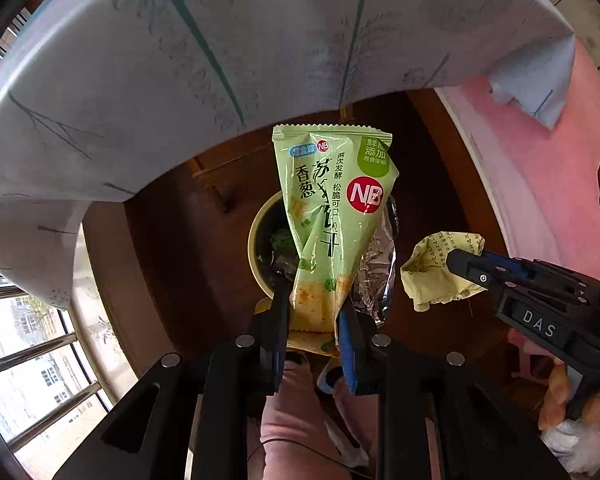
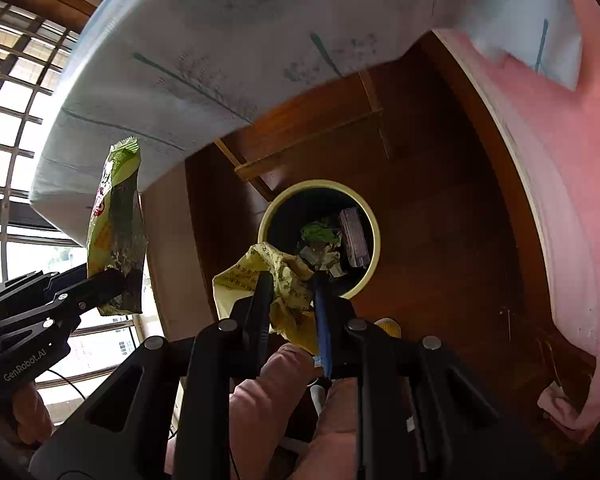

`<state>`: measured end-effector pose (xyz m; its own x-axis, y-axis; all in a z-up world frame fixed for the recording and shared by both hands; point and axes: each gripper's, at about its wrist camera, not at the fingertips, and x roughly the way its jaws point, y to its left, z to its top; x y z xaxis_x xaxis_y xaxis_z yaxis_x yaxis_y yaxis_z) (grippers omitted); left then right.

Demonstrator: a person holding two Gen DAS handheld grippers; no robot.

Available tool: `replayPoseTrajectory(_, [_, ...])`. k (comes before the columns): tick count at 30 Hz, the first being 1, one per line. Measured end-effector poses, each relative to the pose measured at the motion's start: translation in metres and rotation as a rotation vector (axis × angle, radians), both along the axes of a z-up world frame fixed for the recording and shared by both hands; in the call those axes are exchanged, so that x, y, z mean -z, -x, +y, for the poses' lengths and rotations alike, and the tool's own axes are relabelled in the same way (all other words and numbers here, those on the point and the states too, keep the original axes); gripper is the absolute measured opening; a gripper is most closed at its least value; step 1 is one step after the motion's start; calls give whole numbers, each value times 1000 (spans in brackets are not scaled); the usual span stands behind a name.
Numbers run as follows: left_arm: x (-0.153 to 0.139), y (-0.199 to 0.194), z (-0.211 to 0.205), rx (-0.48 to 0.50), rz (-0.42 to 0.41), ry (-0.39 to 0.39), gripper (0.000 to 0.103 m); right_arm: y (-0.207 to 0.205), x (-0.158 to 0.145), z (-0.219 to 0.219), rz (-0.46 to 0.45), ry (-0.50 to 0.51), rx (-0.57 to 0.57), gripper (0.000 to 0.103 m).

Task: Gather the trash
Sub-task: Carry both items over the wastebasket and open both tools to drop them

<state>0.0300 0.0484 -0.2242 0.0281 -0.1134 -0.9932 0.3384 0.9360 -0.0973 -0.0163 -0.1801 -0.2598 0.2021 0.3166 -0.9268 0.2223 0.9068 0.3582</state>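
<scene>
My left gripper is shut on a green snack wrapper with red NB logo and silver inside, held upright above the round cream-rimmed trash bin. The wrapper also shows in the right wrist view, with the left gripper below it. My right gripper is shut on a crumpled yellow printed paper, held just in front of the bin, which holds several pieces of trash. In the left wrist view the right gripper and the paper are right of the wrapper.
The bin stands on a dark wooden floor. A table with a pale blue patterned cloth overhangs above. A pink cloth hangs at the right. Barred windows are at the left. My pink-trousered legs are below the grippers.
</scene>
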Motion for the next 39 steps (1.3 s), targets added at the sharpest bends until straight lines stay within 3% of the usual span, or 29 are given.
replayPoseTrajectory(5, [76, -1, -4, 15, 33, -27, 22, -3, 79, 9, 54, 28, 23, 17])
replayPoseTrajectory(10, [131, -7, -3, 27, 54, -36, 22, -17, 145, 17, 89, 50, 48, 17])
replayPoseTrajectory(16, [171, -18, 0, 15, 86, -24, 40, -27, 197, 29, 116, 59, 67, 21])
replayPoseTrajectory(19, [184, -23, 2, 15, 96, -30, 56, -32, 217, 30, 153, 54, 75, 29])
replayPoseTrajectory(21, [186, -25, 3, 18, 89, -32, 72, -34, 227, 32, 163, 57, 80, 41])
replayPoseTrajectory(25, [182, -25, 5, 32, 75, -34, 79, -38, 229, 31, 160, 59, 87, 48])
replayPoseTrajectory(33, [141, -34, 9, 8, 39, -36, 79, -35, 206, 29, 124, 61, 76, 50])
replayPoseTrajectory(39, [74, -33, 15, -2, -16, -8, 79, -25, 157, 22, 92, 26, 91, 50])
